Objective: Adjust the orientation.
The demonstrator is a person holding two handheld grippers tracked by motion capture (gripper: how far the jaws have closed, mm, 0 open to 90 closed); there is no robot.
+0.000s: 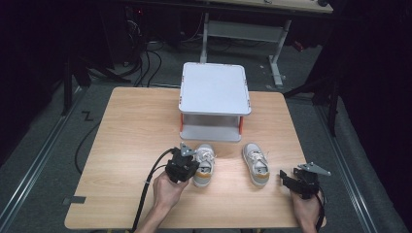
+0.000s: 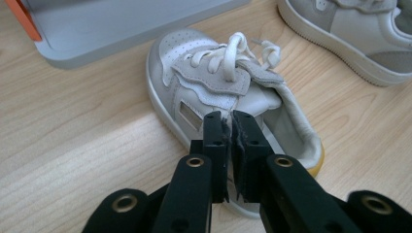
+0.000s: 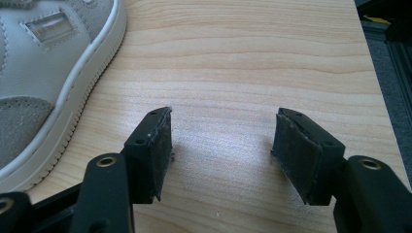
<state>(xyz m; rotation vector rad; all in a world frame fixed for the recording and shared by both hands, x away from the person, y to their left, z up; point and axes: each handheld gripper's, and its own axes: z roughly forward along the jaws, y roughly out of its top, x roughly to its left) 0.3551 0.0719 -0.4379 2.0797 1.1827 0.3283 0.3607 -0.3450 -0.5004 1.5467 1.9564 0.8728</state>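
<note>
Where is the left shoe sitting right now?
In the high view the left shoe sits on the table just in front of the grey shelf, clamped at its collar by the left gripper.

You have a light wood-grain worktop (image 1: 131,121) in front of you, lit brightly from above while the room around it falls into near darkness. It stands on grey carpeted floor (image 1: 43,145). A metal rail (image 1: 34,167) runs along the floor at your left. Black cables (image 1: 145,63) trail across the carpet behind the worktop. Farther back stands a desk (image 1: 252,7) on a white leg (image 1: 277,58).
</note>
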